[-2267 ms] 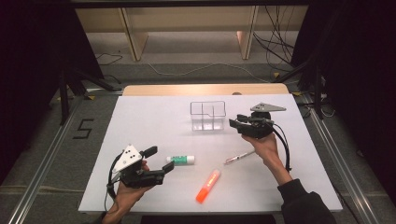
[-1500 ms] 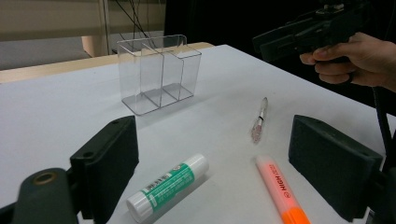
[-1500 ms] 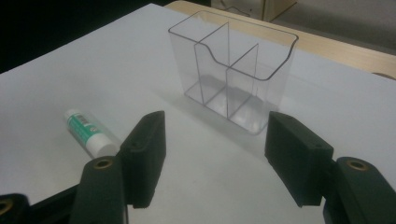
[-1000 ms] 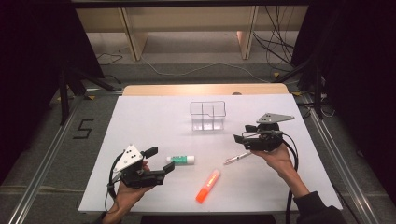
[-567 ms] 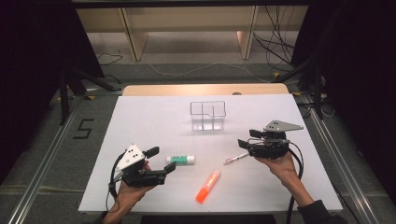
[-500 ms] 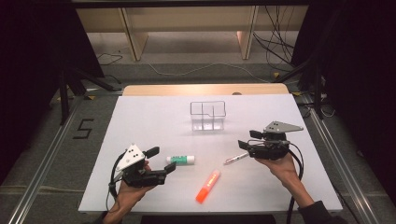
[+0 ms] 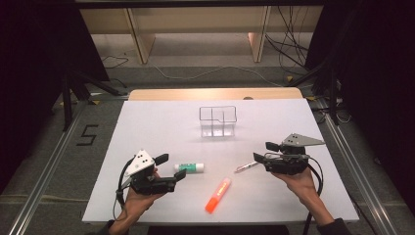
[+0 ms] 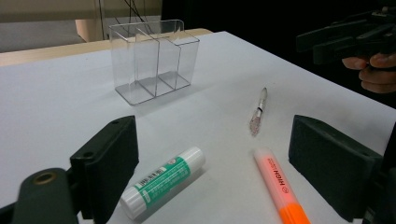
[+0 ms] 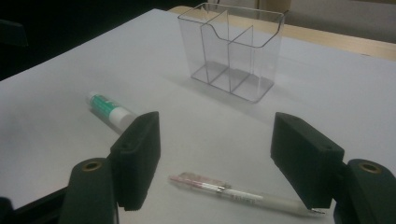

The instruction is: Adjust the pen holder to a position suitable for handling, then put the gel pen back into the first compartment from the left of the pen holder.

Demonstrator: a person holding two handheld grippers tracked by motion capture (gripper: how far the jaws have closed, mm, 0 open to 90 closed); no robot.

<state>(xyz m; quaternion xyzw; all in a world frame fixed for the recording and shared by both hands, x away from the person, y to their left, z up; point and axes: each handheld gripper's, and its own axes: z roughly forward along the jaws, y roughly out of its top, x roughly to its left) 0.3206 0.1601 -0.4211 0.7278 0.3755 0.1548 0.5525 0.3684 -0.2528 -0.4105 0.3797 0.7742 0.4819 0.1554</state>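
Observation:
A clear plastic organizer with several compartments stands upright at the table's middle back. A white and green glue stick, an orange highlighter and a thin pen lie on the white table in front of it. My left gripper is open at the front left, its jaws pointing at the glue stick without touching it. My right gripper is open at the right, just off the pen's end. The pen lies low between its jaws, untouched, and the organizer is beyond.
The white table ends in a wooden strip at the back. In the left gripper view the highlighter lies by the right jaw, and the other hand's gripper hovers at top right. Shelving and cables sit on the floor behind.
My right gripper has come away from beside the organizer, toward the front right and lower, to the pen's end. The left gripper and the objects have stayed put.

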